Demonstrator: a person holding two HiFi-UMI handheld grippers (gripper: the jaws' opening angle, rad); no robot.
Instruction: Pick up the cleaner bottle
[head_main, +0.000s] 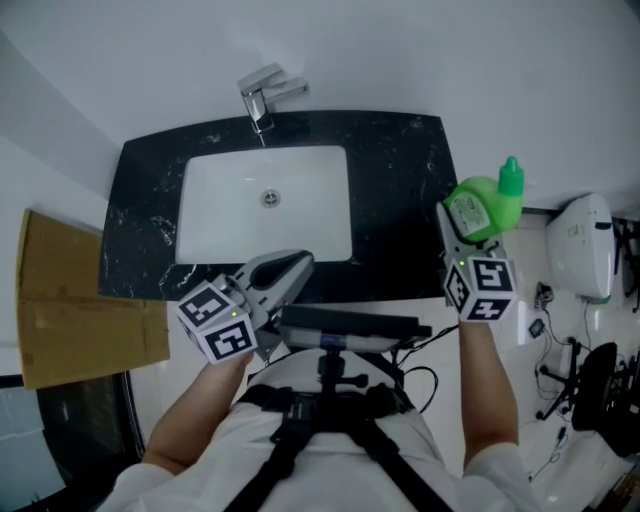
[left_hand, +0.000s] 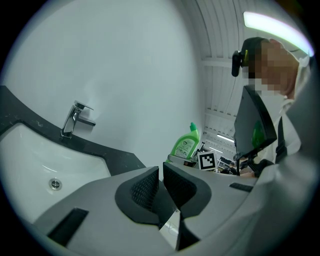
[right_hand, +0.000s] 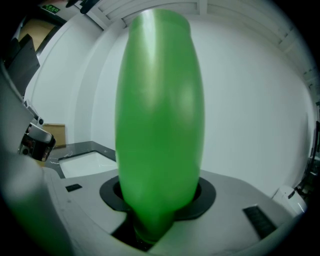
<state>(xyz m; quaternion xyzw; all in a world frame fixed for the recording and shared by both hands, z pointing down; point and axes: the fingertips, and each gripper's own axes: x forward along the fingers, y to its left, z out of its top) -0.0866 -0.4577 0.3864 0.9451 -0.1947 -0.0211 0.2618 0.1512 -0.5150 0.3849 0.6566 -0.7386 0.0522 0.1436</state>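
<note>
The green cleaner bottle (head_main: 487, 205) with its angled green cap is held off the counter at the right, beyond the counter's right end. My right gripper (head_main: 462, 232) is shut on it. In the right gripper view the bottle (right_hand: 160, 125) fills the middle, standing up between the jaws. From the left gripper view the same bottle (left_hand: 186, 142) shows small at centre, with its white label. My left gripper (head_main: 290, 270) hangs over the counter's front edge, jaws together and nothing between them (left_hand: 161, 187).
A black marble counter (head_main: 400, 180) holds a white sink (head_main: 265, 205) with a chrome tap (head_main: 262, 100) at the back. A cardboard box (head_main: 70, 300) lies at the left. A white appliance (head_main: 580, 245) and cables sit at the right.
</note>
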